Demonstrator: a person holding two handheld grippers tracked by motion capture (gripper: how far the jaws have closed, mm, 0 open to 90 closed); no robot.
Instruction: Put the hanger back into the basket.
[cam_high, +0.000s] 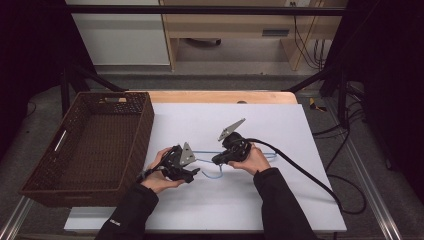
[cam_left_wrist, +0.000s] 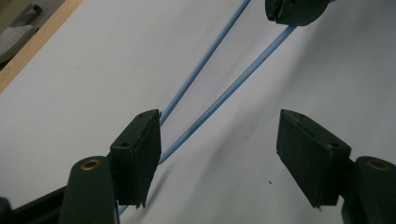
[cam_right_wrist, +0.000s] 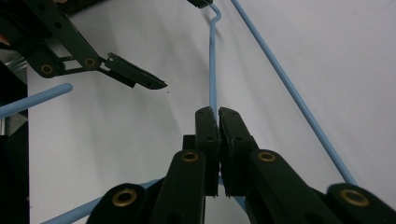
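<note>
A thin blue wire hanger (cam_high: 207, 153) lies on the white board (cam_high: 280, 125). My right gripper (cam_high: 216, 160) is shut on one of its wires; in the right gripper view the wire (cam_right_wrist: 212, 70) runs straight into the closed jaws (cam_right_wrist: 218, 112). My left gripper (cam_high: 195, 173) is just left of it and open. In the left gripper view, two hanger wires (cam_left_wrist: 224, 95) cross the board and pass under the left pad (cam_left_wrist: 140, 154). The gap (cam_left_wrist: 219, 135) between the pads holds nothing pressed. One left-gripper finger (cam_right_wrist: 135, 75) reaches in at the upper left of the right gripper view.
A dark woven basket (cam_high: 142, 125) stands on the left, against the board's edge. The wooden table edge (cam_high: 220, 96) runs behind the board. A black cable (cam_high: 310, 175) trails off to the right from the right gripper.
</note>
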